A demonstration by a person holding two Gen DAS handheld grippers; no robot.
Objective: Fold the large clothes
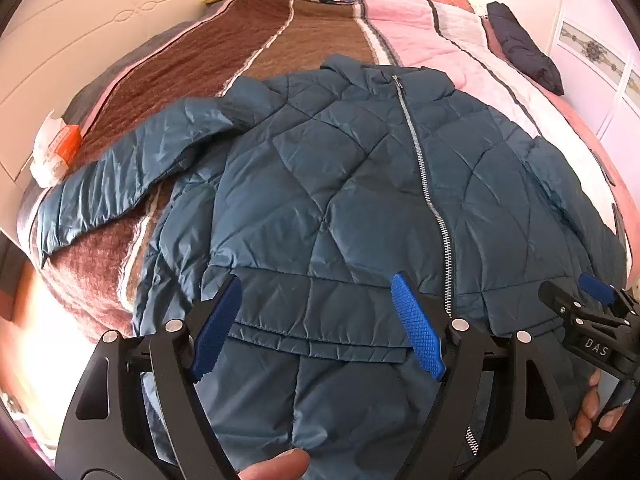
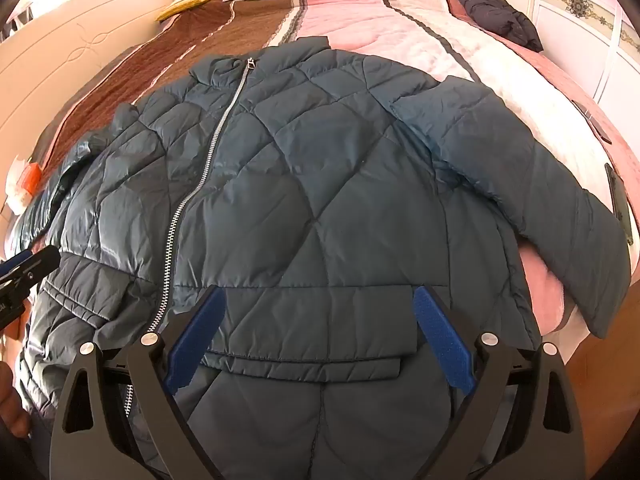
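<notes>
You have a teal quilted puffer jacket (image 1: 328, 184) spread front-up on the bed, collar toward the far end, hem hanging over the near edge right under your hands, zipper (image 1: 424, 184) closed and running up the front. It lies across a patchwork bedspread (image 1: 312, 28) of brown and pink panels, with its left sleeve (image 1: 120, 184) angled out over the brown side and its right sleeve (image 2: 532, 196) draped off toward the pink side. Your left gripper (image 1: 316, 324) hovers over the pocket flap on the left of the zipper with its jaws standing wide and nothing between them; your right gripper (image 2: 320, 332) hangs over the other pocket flap (image 2: 316, 320), jaws spread as wide, also empty. Expect the jacket to be light but bulky: the padding will spring back and trap air, so folds probably won't stay unless you press them flat. The shell looks shiny and slick, so a shallow pinch on one layer may slide out; bite deep across a seam or a thick edge. Good places to take hold look like the sleeve cuffs, the shoulder seams and the hem corners. Avoid gripping on the zipper teeth, where the pads would likely seat poorly. A second dark jacket (image 1: 524, 52) sits far right, well apart.
</notes>
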